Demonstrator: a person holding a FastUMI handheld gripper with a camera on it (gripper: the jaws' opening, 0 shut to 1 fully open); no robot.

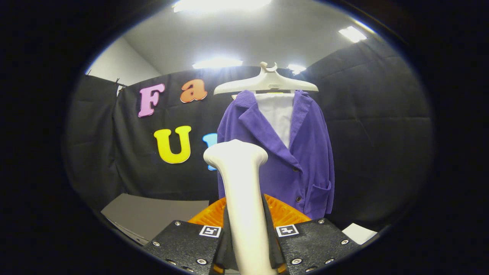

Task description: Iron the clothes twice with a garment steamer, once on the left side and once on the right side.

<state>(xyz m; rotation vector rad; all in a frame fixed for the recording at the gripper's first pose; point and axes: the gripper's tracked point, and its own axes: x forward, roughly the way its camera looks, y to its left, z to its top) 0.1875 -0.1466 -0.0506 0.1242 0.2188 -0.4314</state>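
Gripping the white plastic garment steamer (244, 191) by its handle, the claw (247, 244) is clamped shut, its head aimed at the purple corduroy jacket (305, 152) ahead for steaming.

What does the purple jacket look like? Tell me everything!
The purple jacket hangs upright on a pale hanger before the black cloth wall. Its cloth looks soft and ribbed, like corduroy. It has a wide collar, dark buttons down the front and a patch pocket low down. It hangs open at the top, showing white inside. The white steamer, which the claw is shut on, stands in front of its lower part; whether they touch is unclear.
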